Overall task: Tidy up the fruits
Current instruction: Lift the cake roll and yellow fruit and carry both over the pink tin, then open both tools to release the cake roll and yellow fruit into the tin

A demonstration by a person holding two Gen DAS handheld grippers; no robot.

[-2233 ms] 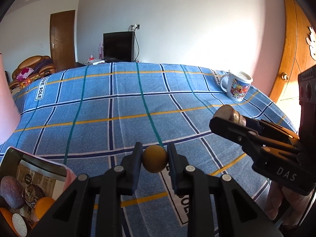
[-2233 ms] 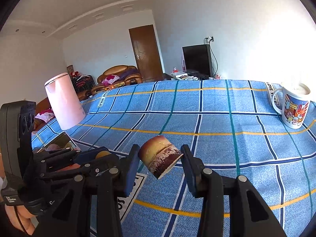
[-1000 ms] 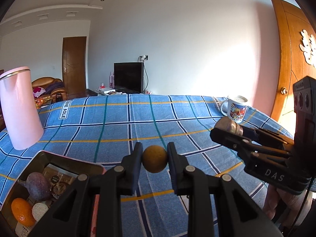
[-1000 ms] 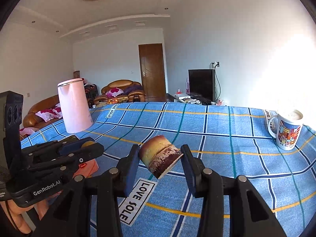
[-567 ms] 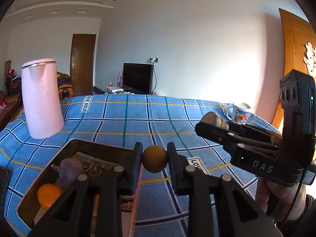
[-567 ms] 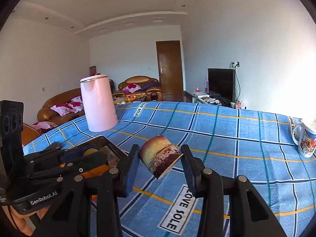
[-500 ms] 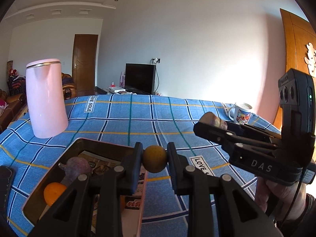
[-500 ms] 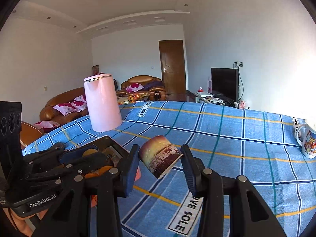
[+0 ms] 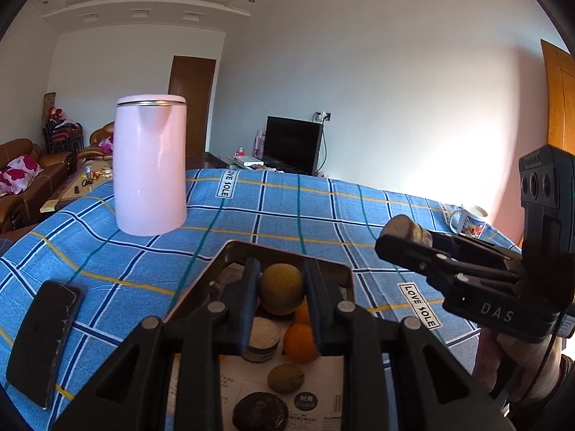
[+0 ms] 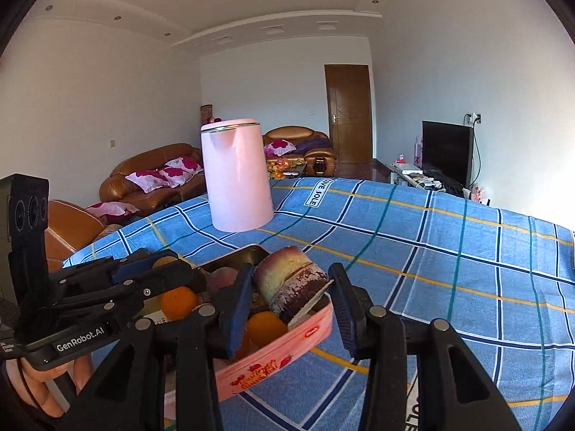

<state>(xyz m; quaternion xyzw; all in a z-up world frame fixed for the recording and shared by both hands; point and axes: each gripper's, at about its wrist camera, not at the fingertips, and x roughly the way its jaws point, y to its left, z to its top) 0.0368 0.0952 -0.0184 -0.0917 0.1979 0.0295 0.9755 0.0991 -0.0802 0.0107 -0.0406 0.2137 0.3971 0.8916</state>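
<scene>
My left gripper is shut on a round yellow-brown fruit and holds it above the pink tin. The tin holds oranges, a brownish fruit and several other fruits. My right gripper is shut on a cut fruit piece with a yellow-purple rind, held over the tin's right rim. The right gripper also shows in the left wrist view, to the right of the tin. The left gripper shows in the right wrist view, over the tin's left side.
A tall pink kettle stands on the blue checked tablecloth behind the tin. A black phone lies at the left. A printed mug stands at the far right. Sofas and a television are beyond the table.
Both grippers have swung left with their fruit. The tin, at the lower left before, now lies directly under the left gripper and below the right one.
</scene>
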